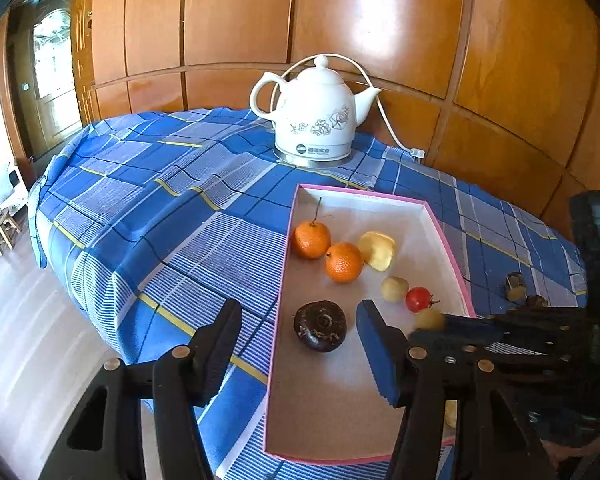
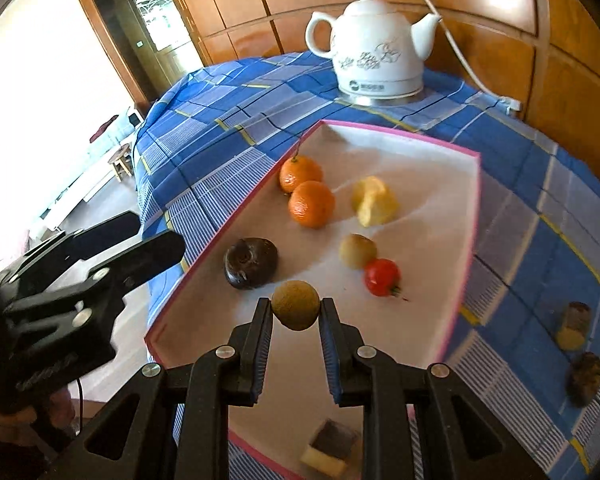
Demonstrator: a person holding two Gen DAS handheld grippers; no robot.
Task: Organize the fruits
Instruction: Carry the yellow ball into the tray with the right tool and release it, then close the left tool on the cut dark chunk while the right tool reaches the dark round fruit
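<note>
Brownish, round small fruit [image 2: 295,305] sits clamped between the right gripper [image 2: 296,312] fingers above the pink-rimmed tray [image 2: 466,264]; light, firm, likely slippery, best pinched across its middle. Left gripper [image 1: 300,334] fingers stand apart, empty, around the dark fruit [image 1: 320,325].

Wall panels [image 1: 400,20]: glossy varnished wood. Kettle [image 1: 316,112]: glossy white ceramic on a shiny metal base [image 1: 312,159]. Worktop cloth [image 1: 160,200]: matt woven check. Tray [image 1: 380,204]: matt card, pink rim. Oranges [image 2: 311,204]: dimpled skin. Tomato [image 2: 382,277]: smooth, glossy.
</note>
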